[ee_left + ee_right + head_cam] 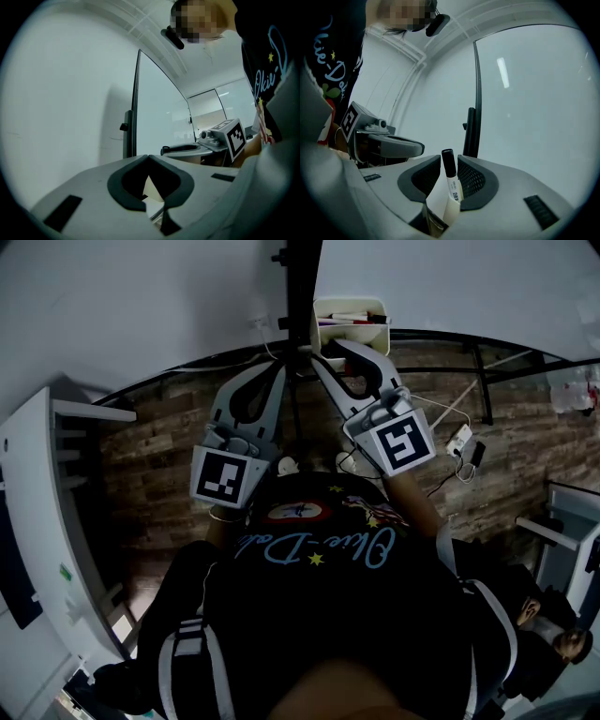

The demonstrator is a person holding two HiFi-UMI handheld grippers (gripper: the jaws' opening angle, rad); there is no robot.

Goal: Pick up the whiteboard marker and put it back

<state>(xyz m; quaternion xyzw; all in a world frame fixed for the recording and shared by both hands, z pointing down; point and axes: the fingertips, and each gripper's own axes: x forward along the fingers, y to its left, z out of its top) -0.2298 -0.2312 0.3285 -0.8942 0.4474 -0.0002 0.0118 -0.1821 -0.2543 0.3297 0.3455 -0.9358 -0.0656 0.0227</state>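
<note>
Right gripper (449, 162) grips marker (453, 188); label unclear.

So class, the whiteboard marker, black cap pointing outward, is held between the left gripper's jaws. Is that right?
Not quite. The whiteboard marker, black cap pointing outward, is held between the jaws of the right gripper, not the left. The right gripper view shows this. The left gripper has nothing between its jaws.

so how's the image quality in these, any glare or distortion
Head view: dim, dark torso fills the lower half. Left gripper view: fisheye bends the board's frame, black corners. Right gripper view: light streak glares on the whiteboard; marker sharp.
</note>
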